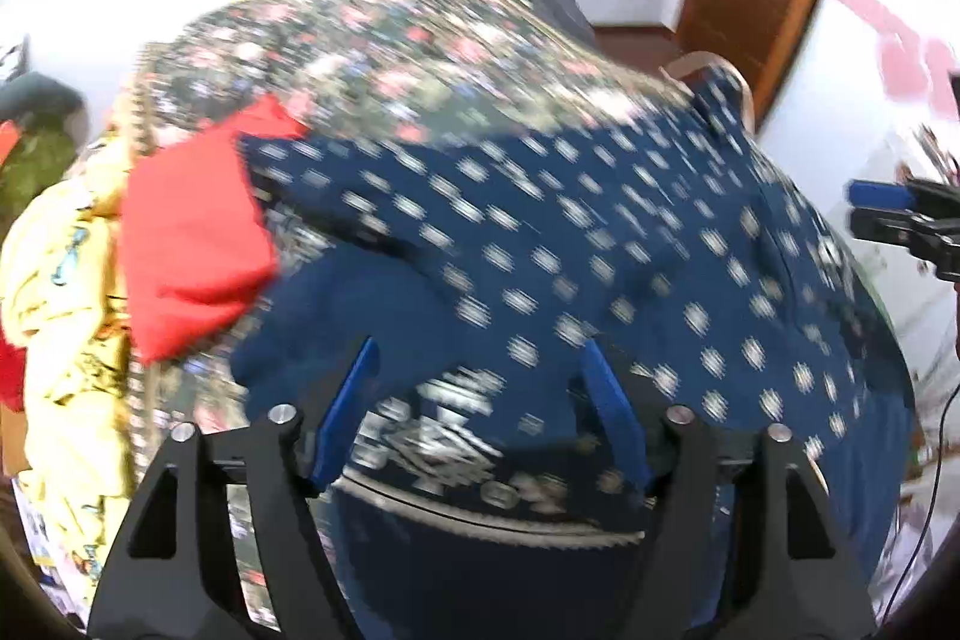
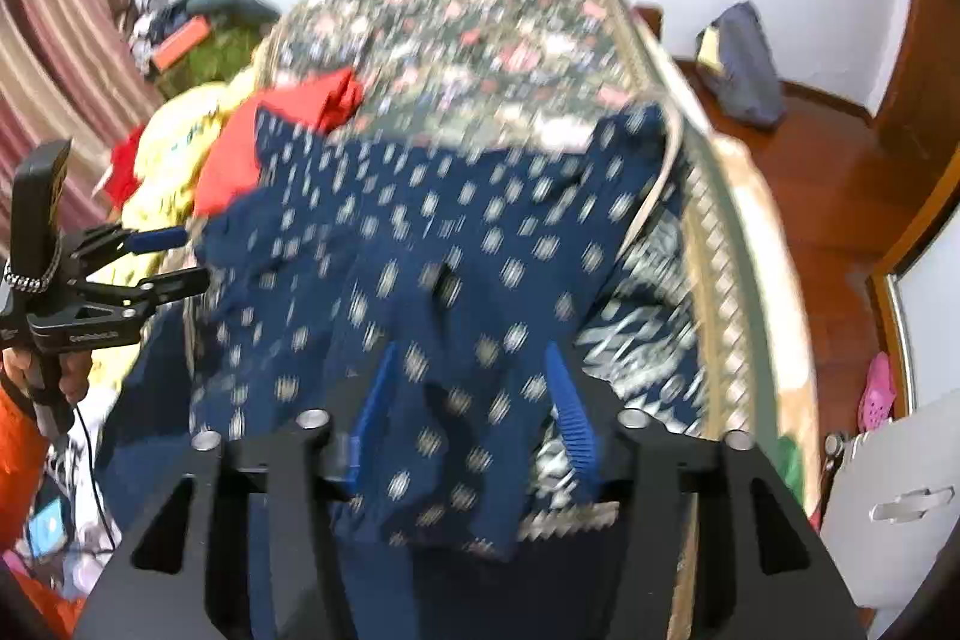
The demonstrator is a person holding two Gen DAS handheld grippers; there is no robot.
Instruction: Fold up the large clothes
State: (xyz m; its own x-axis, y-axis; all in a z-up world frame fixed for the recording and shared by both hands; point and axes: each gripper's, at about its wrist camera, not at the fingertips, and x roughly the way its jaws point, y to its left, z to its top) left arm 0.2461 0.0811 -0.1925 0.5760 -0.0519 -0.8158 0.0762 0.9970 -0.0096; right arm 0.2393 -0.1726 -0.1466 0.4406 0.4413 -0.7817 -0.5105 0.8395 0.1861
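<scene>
Navy printed garment lies spread across the floral bedspread, its hem end nearest me and its far end reaching toward twelve o'clock, with a red cloth at its ten o'clock corner. I judge I am laying down a fold, so the thing to get right is letting both corners go level and together, then smoothing outward so no ridge stays trapped. My left gripper stands well apart over the patterned hem, and as far as the blur lets me see, nothing is pinched. My right gripper is partly spread; fabric bunches between its fingers, but they do not look pressed on it. Both tools pitch steeply down at the bed, side by side.
</scene>
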